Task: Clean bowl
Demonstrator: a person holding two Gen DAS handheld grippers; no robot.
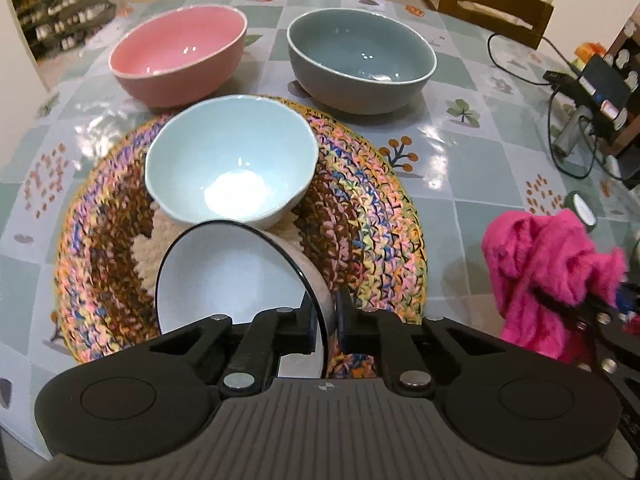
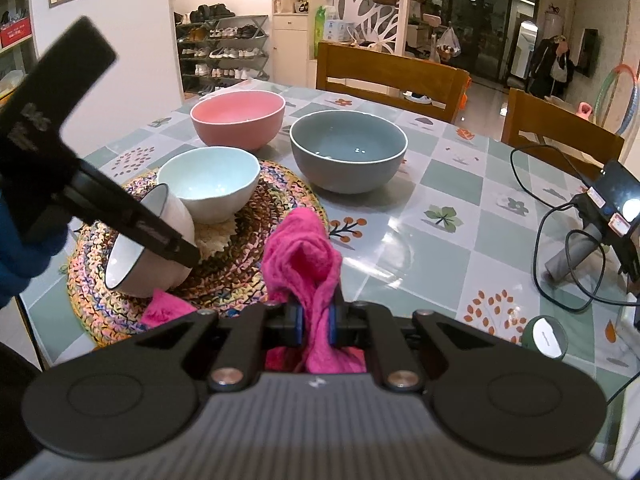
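A white bowl with a dark rim (image 1: 224, 280) (image 2: 156, 256) is tipped on its side on the woven round mat (image 1: 372, 208) (image 2: 280, 188). My left gripper (image 1: 326, 320) (image 2: 188, 254) is shut on its rim, one finger inside and one outside. Just behind it on the mat stands a pale blue bowl (image 1: 236, 156) (image 2: 208, 180), upright. My right gripper (image 2: 316, 320) is shut on a pink cloth (image 2: 304, 256) (image 1: 548, 268), held up to the right of the white bowl, with a fold hanging near the mat.
A pink bowl (image 1: 180, 52) (image 2: 240, 118) and a grey-blue bowl (image 1: 360, 56) (image 2: 348, 152) stand on the tiled tablecloth behind the mat. Cables and a phone on a stand (image 2: 616, 204) lie at the right. A small round lidded object (image 2: 546, 336) sits near the right edge. Wooden chairs (image 2: 388, 76) stand behind the table.
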